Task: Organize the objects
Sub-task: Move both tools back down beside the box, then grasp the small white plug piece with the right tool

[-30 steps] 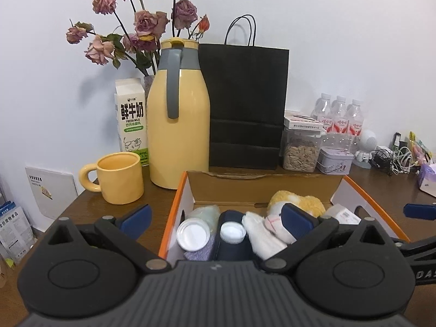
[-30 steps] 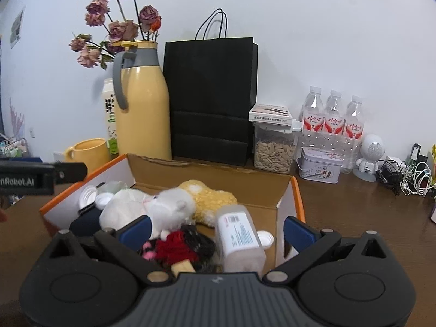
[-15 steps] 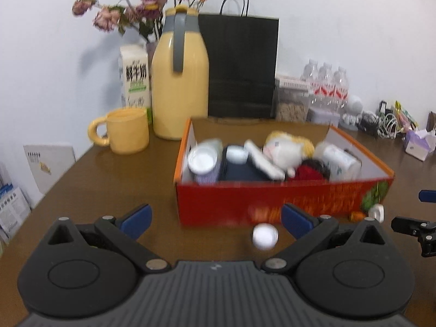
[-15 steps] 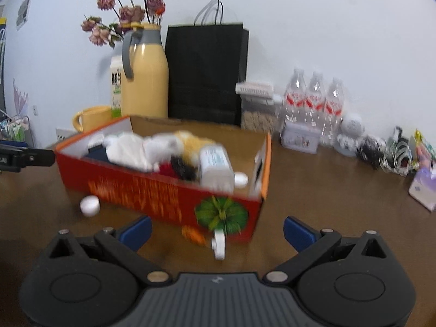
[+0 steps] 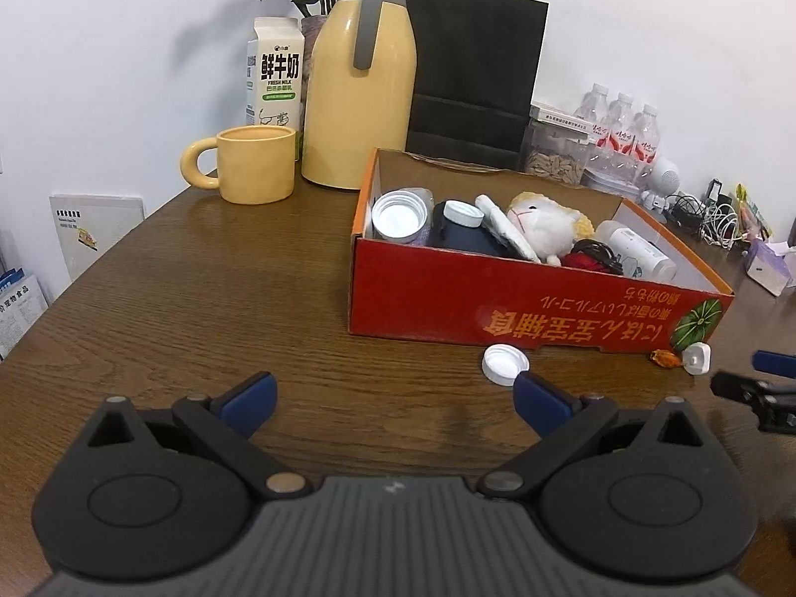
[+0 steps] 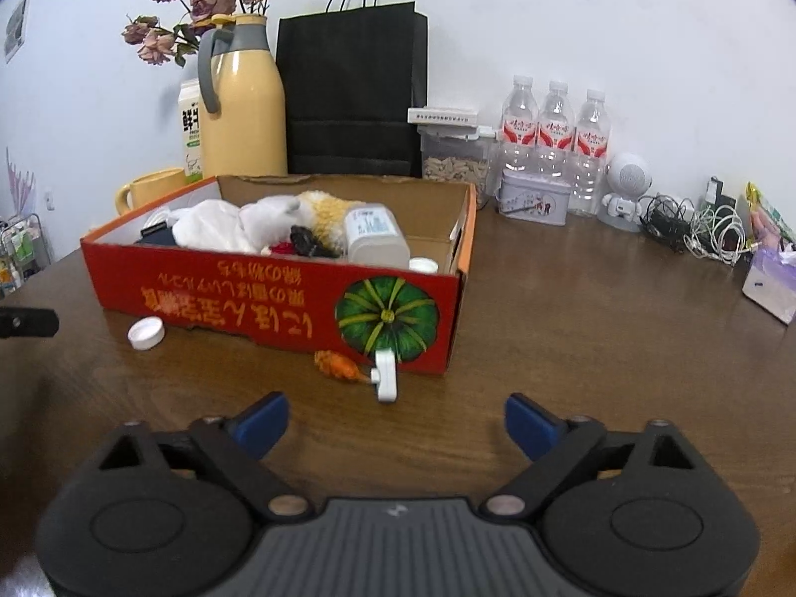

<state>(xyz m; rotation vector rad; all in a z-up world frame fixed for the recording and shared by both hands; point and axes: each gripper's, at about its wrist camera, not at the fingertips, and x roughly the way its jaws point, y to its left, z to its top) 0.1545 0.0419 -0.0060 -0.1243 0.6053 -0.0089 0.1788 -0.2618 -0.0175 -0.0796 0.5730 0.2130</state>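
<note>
My left hand-held gripper [image 5: 393, 395] hangs low over the brown worktop [image 5: 199, 298], its jaws spread wide with nothing between them. My right hand-held gripper [image 6: 396, 420] is also empty; its jaws have just been closing a little, yet they stand well apart over bare wood.

The red cardboard box [image 6: 278, 298] sits ahead of both, open at the top. Inside it lie a white plush toy [image 5: 545, 224], a white bottle [image 6: 375, 239] on its side, a dark container with a white cap [image 5: 462, 231] and a round lidded jar [image 5: 400, 219].

Three small things lie on the worktop just in front of the box: a white cap [image 5: 505, 364], an orange candy-like piece [image 6: 337, 365] and a white plug-shaped part [image 6: 385, 375], which touches the orange piece.

Behind the box stand a yellow jug [image 5: 360, 84], a yellow mug [image 5: 253, 164] and a black paper bag [image 6: 353, 94].
</note>
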